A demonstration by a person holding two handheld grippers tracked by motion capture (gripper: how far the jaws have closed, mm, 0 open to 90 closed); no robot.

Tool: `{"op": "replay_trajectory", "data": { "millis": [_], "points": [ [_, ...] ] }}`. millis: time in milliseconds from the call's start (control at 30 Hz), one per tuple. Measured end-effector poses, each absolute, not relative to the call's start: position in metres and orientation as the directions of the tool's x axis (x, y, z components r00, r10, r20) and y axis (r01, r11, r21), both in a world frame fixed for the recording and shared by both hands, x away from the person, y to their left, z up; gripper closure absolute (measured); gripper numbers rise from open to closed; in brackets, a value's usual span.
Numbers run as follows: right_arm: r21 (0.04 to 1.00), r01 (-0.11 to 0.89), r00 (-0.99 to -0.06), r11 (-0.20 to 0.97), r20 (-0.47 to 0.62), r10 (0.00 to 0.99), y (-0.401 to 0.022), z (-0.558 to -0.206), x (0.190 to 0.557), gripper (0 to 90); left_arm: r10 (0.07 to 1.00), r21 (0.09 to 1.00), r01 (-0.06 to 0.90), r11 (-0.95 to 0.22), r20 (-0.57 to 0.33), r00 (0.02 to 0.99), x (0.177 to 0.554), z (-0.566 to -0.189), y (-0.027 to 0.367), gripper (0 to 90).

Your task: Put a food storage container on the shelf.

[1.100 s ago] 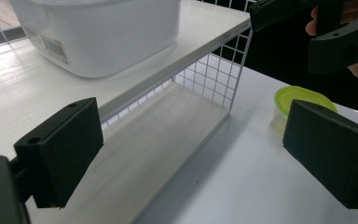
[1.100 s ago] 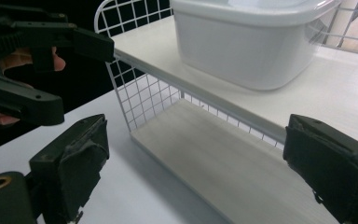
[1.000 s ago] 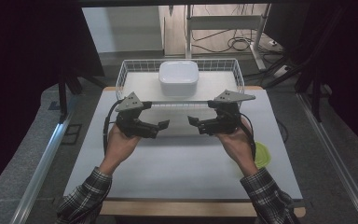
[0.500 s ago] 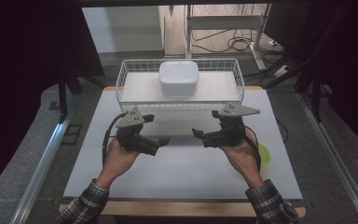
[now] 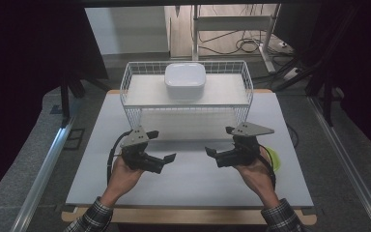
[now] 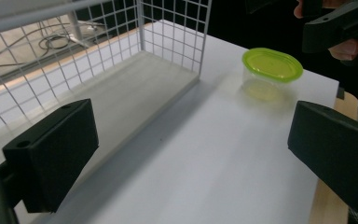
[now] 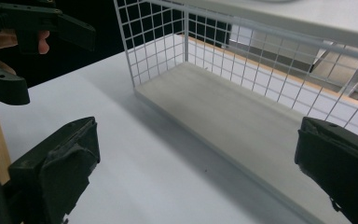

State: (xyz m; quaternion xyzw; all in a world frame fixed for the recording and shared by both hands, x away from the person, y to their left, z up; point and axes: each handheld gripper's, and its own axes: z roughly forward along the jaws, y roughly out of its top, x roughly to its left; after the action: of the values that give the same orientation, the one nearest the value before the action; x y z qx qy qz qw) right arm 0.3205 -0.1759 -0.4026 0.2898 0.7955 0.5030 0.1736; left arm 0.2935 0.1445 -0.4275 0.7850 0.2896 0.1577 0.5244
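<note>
- Since a second ago, both grippers have been drawn back from the wire rack (image 5: 186, 96) toward the near edge of the table (image 5: 188, 188) and lowered; they are now held in front of the rack, well apart from it, pointing at each other.
- The left gripper (image 5: 166, 158) is seen with jaws spread and nothing between them; in its own view only bare tabletop lies between the pads.
- The right gripper (image 5: 211, 153) has just been opened a little further; its jaws are spread wide and nothing is held.
- From this it is judged that no grasp has begun and that a fresh approach is being set up.
- The nearest thing is a small tub (image 6: 271, 70), set on the table to the right of the rack, just beside the right hand (image 5: 256, 166).
- The tub is oval, of clear plastic, with a glossy lime-green lid.
- The rack is made of thin white wire mesh with two pale matte boards; a smooth white rounded-square dish (image 5: 184, 79) rests on the upper board.
</note>
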Motion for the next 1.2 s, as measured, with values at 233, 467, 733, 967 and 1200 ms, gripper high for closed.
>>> {"op": "replay_trajectory", "data": {
  "millis": [233,467,733,967,1200],
  "points": [
    [0.894,0.301,-0.774,0.333,0.025,0.633,-0.178,-0.415,0.311,0.4,0.645,0.91,0.279,-0.306,-0.018,0.764,0.28,-0.437,0.148,1.7],
    [0.885,0.32,-0.768,0.338,0.034,0.639,-0.181,-0.427,0.304,0.4,0.668,0.901,0.302,-0.311,-0.019,0.744,0.27,-0.457,0.155,2.0],
    [0.885,0.338,-0.753,0.321,0.05,0.656,-0.191,-0.449,0.294,1.3,0.693,0.888,0.332,-0.319,-0.021,0.72,0.261,-0.482,0.163,2.2],
    [0.873,0.341,-0.751,0.348,0.031,0.66,-0.196,-0.468,0.288,2.1,0.709,0.89,0.321,-0.322,0.002,0.705,0.247,-0.493,0.168,2.2],
    [0.848,0.351,-0.758,0.398,0.008,0.652,-0.196,-0.482,0.283,2.0,0.71,0.869,0.31,-0.386,0.064,0.702,0.231,-0.503,0.168,2.1]
  ]
}}
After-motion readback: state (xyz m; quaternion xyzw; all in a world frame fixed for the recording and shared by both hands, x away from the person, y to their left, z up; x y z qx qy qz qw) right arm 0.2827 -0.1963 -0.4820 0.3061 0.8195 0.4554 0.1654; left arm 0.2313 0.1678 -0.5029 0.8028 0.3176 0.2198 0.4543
